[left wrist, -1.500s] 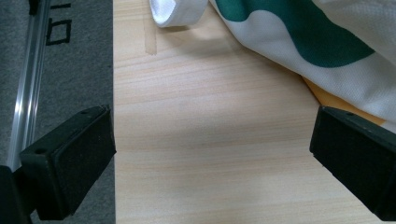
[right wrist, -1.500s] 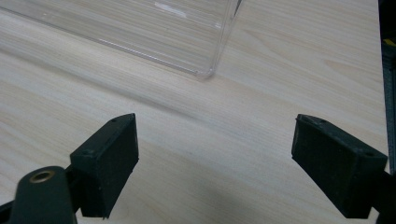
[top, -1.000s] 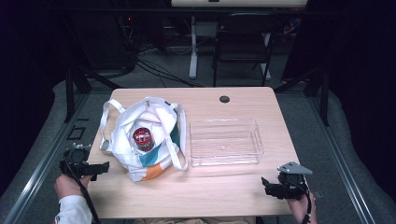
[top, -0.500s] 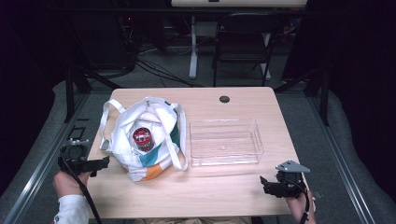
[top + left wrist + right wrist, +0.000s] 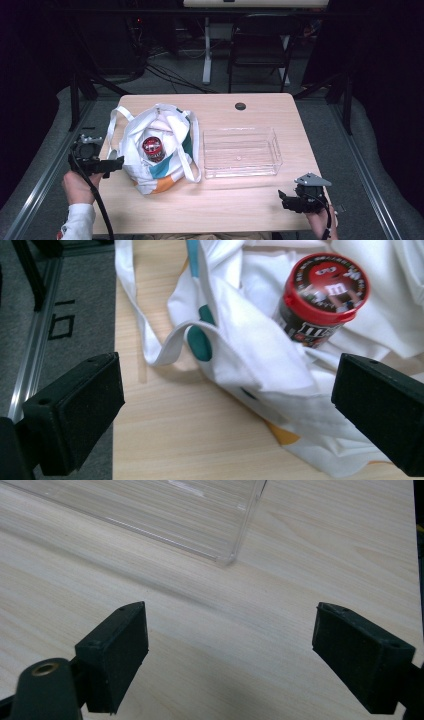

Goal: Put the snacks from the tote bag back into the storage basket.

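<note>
a: where is the left hand-held gripper [image 5: 116, 164] sitting right now?
b: it is hovering at the near left edge of the tabletop [image 5: 240, 210], just beside the white tote bag [image 5: 165, 172]. its jaws are standing wide apart with nothing between them, and they are pointing at the bag's near left side.
a: and the bag itself?
b: the bag is lying open on the left half of the tabletop, with a strap [image 5: 150, 347] trailing out toward the left edge. inside it a red-lidded candy jar [image 5: 320, 295] is standing tilted against the cloth.
a: what is the right hand-held gripper [image 5: 283, 199] doing?
b: it is hanging over the near right corner of the tabletop, jaws spread wide and gripping nothing. it is facing the near corner of the clear plastic tray [image 5: 220, 555], which is lying just right of the bag, close beside it.
a: is either one touching anything?
b: neither one is touching the bag, jar or tray.
</note>
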A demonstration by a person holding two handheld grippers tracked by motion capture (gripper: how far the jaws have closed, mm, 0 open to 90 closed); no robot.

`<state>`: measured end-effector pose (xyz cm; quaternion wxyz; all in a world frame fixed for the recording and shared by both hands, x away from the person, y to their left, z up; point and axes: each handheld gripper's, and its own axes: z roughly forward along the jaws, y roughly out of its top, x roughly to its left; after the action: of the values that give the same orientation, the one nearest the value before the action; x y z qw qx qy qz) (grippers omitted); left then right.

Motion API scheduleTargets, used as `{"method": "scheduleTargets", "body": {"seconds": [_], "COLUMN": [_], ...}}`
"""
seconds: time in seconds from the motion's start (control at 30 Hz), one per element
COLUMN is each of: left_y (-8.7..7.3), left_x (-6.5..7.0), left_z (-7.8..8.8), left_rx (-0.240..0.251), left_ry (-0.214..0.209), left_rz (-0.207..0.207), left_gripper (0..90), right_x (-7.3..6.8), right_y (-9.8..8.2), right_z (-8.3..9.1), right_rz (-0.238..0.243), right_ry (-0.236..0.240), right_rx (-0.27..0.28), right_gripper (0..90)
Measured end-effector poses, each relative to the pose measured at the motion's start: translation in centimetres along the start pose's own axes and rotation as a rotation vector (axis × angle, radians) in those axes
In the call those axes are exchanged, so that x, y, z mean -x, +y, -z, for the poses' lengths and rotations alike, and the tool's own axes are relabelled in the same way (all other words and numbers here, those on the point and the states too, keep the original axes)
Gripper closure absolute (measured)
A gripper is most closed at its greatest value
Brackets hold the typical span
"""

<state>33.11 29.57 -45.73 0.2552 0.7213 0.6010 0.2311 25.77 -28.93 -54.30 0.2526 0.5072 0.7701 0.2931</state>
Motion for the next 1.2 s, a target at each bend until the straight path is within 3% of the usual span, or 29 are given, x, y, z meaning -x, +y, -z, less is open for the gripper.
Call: {"method": "scheduleTargets", "body": {"seconds": [0.13, 0.33, 0.7, 1.2], "left_y": [1.1, 2.6, 4.6, 6.3], "left_x": [0.8, 2.0, 3.6, 4.8], "left_z": [0.0, -0.4, -2.3, -5.3], "left_rx": [0.030, 0.033, 0.003, -0.066], "left_ry": [-0.010, -0.024, -0.062, -0.125], "left_rz": [-0.028, -0.062, -0.100, -0.107], "left_gripper": [0.7, 0.7, 0.2, 0.2], "right_x": [0.1, 0.0, -0.1, -0.1], "right_y": [0.0, 0.0, 0.0, 0.0], "right_z": [-0.1, 0.0, -0.2, -0.2], "right_rz": [0.000, 0.007, 0.010, 0.009], "right_ry": [-0.005, 0.000, 0.005, 0.002], "right_rx": [-0.004, -0.010, -0.007, -0.010], "right_gripper": [14.3, 14.3, 14.3, 14.3]}}
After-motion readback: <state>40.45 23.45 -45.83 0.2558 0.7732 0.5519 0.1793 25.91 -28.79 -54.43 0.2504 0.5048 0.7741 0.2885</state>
